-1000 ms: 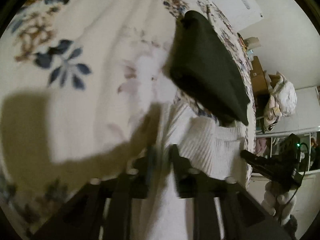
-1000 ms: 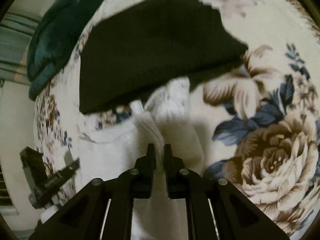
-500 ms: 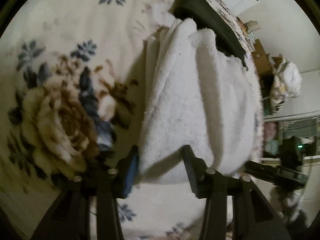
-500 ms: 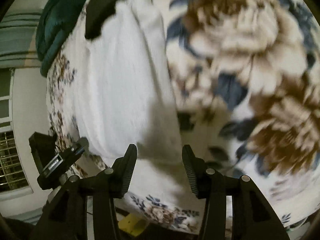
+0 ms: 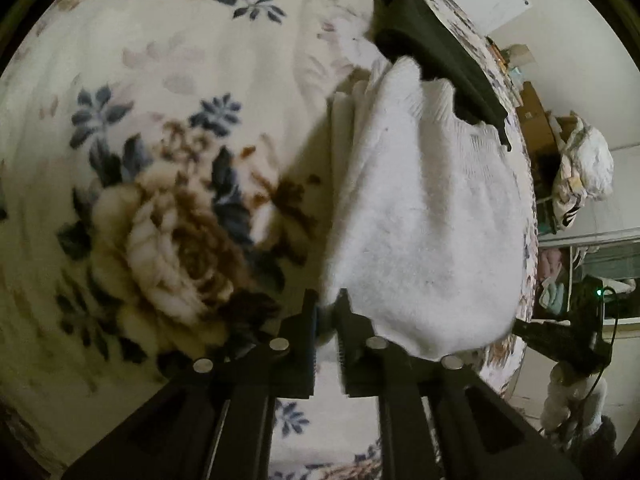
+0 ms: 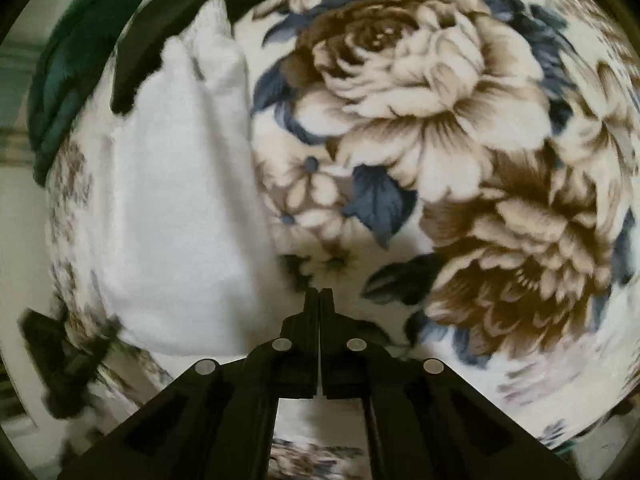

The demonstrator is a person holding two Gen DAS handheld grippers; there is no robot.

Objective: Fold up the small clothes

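Note:
A white fuzzy garment (image 5: 424,216) lies folded on the floral blanket (image 5: 160,208), its far end against a folded black garment (image 5: 436,56). My left gripper (image 5: 327,304) is shut on the white garment's near left corner. In the right wrist view the white garment (image 6: 176,208) lies to the left. My right gripper (image 6: 319,300) is shut and empty, over the blanket (image 6: 440,140) just right of the garment's near edge. The black garment (image 6: 160,36) shows at the top left.
A dark green cloth (image 6: 68,72) lies beyond the black garment. The bed edge runs along the right in the left wrist view, with boxes (image 5: 532,120), a bundled bag (image 5: 584,168) and the other gripper (image 5: 568,332) beyond it.
Both grippers opened and let the white garment down, then closed. The left one now pinches its near corner; the right one has shut empty and shifted to the right of it.

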